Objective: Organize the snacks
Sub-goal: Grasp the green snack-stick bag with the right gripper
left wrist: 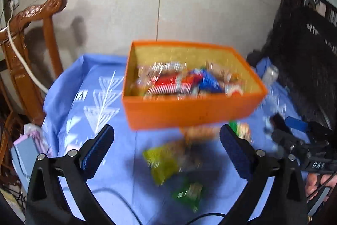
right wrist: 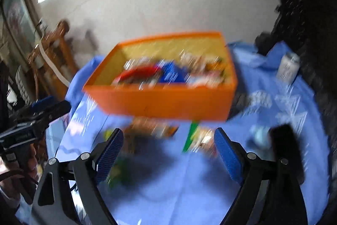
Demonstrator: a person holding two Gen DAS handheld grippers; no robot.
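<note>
- Left gripper: jaws spread wide, nothing between the pads; the blue ribbed fingers hang above the cloth at its near edge.
- Right gripper: jaws also wide apart and empty; it sits beside the left gripper, whose body shows at the left edge of the right wrist view.
- Hand: partly visible at the right edge of the left wrist view, on a gripper handle.
- Green packet: flat on the cloth, nearest the near edge, below the left jaws.
- Yellow packet: on the cloth just beyond the green one, blurred.
- Further packets: orange and green wrappers lying just in front of the box's near wall; the blur hides their details.
- Box: orange, open-topped, at the middle of the cloth toward its far edge. Inside lie mixed snacks, red, blue and silver wrappers among them.
- Can: pale, upright, near the far right corner of the cloth, well apart from the box.
- Chair: carved wood, past the left edge, against the wall.
</note>
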